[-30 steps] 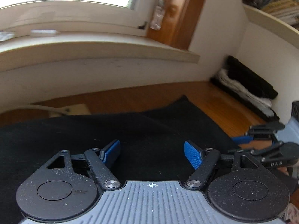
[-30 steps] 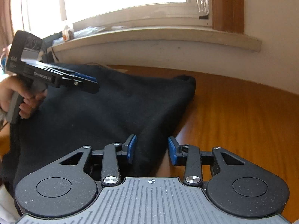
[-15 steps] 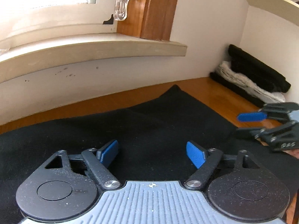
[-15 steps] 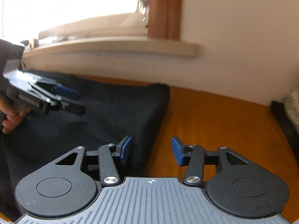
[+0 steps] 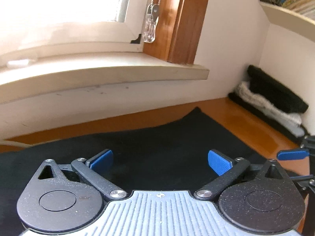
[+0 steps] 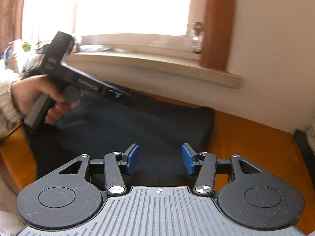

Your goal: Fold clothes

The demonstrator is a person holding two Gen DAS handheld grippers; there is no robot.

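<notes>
A black garment point(image 5: 157, 143) lies flat and folded on the wooden table, its far right corner near the wall. My left gripper point(image 5: 160, 162) hovers over it, jaws opening wide, with nothing between the blue pads. My right gripper point(image 6: 159, 159) hangs above the garment's point(image 6: 128, 129) right edge, jaws opening, nothing between them. The left gripper's body point(image 6: 78, 78), held by a hand point(image 6: 39, 98), shows at the left of the right wrist view. A blue fingertip of the right gripper point(image 5: 291, 155) shows at the right edge of the left wrist view.
A stack of folded black and white clothes point(image 5: 271, 102) sits in the far right corner against the wall. A window sill point(image 5: 98, 74) overhangs the table's back edge. Bare wooden table point(image 6: 256, 143) lies right of the garment. A shelf with books point(image 5: 291, 2) hangs above the stack.
Both grippers have risen and swung to the right over the garment. Both pairs of jaws stand wider apart than before.
</notes>
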